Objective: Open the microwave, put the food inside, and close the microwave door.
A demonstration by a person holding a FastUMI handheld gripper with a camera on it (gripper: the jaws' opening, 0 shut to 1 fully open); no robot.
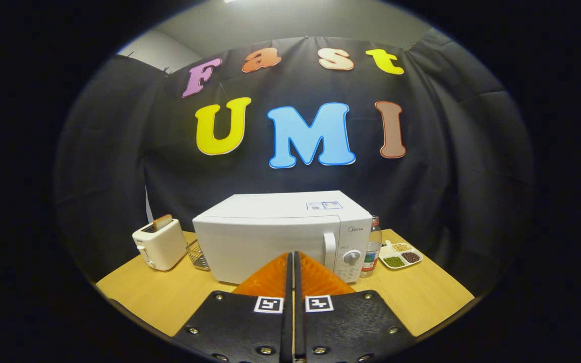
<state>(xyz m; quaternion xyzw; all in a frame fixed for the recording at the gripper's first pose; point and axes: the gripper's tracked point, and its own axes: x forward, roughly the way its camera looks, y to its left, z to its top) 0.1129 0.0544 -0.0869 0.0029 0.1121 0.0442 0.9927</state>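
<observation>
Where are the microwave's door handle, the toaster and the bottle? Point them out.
door handle [329, 250], gripper view, middle of the bar.
toaster [162, 245], gripper view, front face.
bottle [372, 247], gripper view, body beside the microwave.

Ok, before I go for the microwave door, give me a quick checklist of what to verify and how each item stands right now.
1. Microwave door shut and ready to open: ok, door looks closed.
2. Handle in clear sight: ok, upright bar beside the dial, just ahead of the fingers and a little to their right.
3. Gripper ready to grasp: not ok, fingers are together with nothing between them; open first.
4. Room for the door to swing: cannot tell; toaster and wire basket stand close on the side away from the handle.
5. Bottle beside the dial side: ok, upright, but close to the handle.
6. Food to load: cannot tell; a tray of beans lies beyond the bottle.
</observation>
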